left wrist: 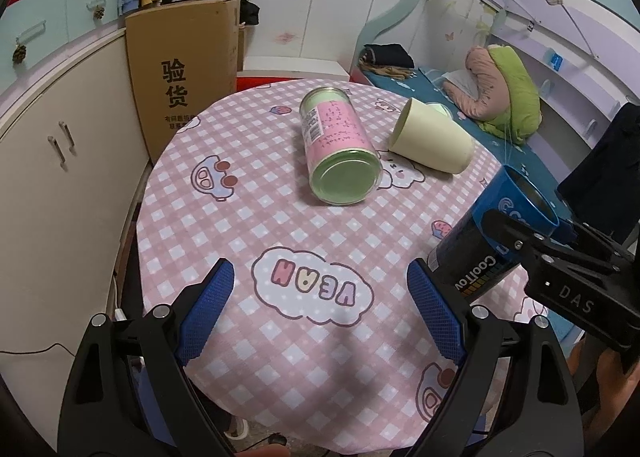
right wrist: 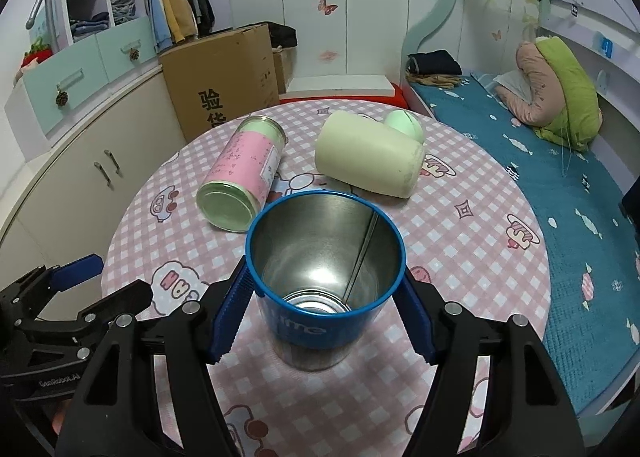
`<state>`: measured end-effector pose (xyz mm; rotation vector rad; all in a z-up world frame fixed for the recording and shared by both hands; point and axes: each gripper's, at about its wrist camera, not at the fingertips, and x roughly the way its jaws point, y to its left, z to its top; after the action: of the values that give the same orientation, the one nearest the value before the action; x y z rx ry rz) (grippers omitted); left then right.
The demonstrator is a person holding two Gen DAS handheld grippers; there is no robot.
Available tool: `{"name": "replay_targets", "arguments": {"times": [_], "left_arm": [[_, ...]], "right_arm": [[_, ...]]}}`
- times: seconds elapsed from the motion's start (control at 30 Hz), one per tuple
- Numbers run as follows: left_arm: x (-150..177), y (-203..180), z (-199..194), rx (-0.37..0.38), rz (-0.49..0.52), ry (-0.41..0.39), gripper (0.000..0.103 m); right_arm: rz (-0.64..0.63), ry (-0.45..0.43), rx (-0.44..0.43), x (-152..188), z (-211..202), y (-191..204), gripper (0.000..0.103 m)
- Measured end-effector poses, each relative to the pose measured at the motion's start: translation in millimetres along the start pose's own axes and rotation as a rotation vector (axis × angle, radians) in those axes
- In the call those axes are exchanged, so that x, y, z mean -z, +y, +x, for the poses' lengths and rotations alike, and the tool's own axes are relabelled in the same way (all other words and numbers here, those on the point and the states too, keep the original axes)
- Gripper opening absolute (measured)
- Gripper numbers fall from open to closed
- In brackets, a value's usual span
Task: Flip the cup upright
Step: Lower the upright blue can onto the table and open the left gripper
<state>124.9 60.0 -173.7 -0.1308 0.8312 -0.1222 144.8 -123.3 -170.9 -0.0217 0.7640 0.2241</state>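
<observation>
A blue metal cup (right wrist: 320,277) with a shiny inside is held between the blue pads of my right gripper (right wrist: 324,309), mouth up and tilted, its base near the pink checked tablecloth (right wrist: 460,257). In the left wrist view the same cup (left wrist: 492,233) leans at the right, clamped by the right gripper (left wrist: 516,241). My left gripper (left wrist: 320,313) is open and empty above the near part of the table. A pink-labelled green can (left wrist: 340,145) and a cream cup (left wrist: 432,141) lie on their sides farther back.
The round table (left wrist: 200,241) has its edge close on the left and near side. A cardboard box (left wrist: 184,73) and cream cabinets (left wrist: 60,185) stand left. A bed with a blue sheet (right wrist: 540,161) and a pillow (right wrist: 560,97) lies right.
</observation>
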Motion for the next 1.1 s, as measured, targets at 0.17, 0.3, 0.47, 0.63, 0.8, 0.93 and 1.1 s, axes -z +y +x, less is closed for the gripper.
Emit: {"name": "replay_targets", "arguments": {"times": [0.17, 0.3, 0.47, 0.63, 0.8, 0.93, 1.1], "left_arm": [[0.8, 3.1, -3.9, -0.014, -0.011, -0.002, 0.089], [1.0, 1.7, -12.1, -0.017, -0.004, -0.018, 0.089], [2.6, 0.1, -26.1, -0.026, -0.005, -0.045, 0.090], [5.9, -6.5, -44.9, -0.048, 0.014, -0.084, 0.090], [8.5, -16.1, -64.2, -0.058, 0.034, -0.123, 0.090], [12.1, -25.7, -82.5, -0.073, 0.060, -0.159, 0.090], [18.9, -36.0, -104.7, -0.080, 0.081, -0.192, 0.090]], "right_arm": [[0.002, -0.015, -0.017, 3.0, -4.5, 5.7, 0.065], [-0.009, -0.036, -0.029, 2.9, -13.2, 13.9, 0.066], [-0.002, -0.077, -0.043, 4.0, -32.8, 15.7, 0.076], [0.013, -0.113, -0.046, 6.9, -57.3, 12.6, 0.077], [0.018, -0.147, -0.047, 12.4, -82.5, 11.2, 0.077], [0.018, -0.171, -0.052, 18.4, -102.2, 11.4, 0.078], [0.021, -0.201, -0.062, 26.2, -125.9, 11.0, 0.088]]}}
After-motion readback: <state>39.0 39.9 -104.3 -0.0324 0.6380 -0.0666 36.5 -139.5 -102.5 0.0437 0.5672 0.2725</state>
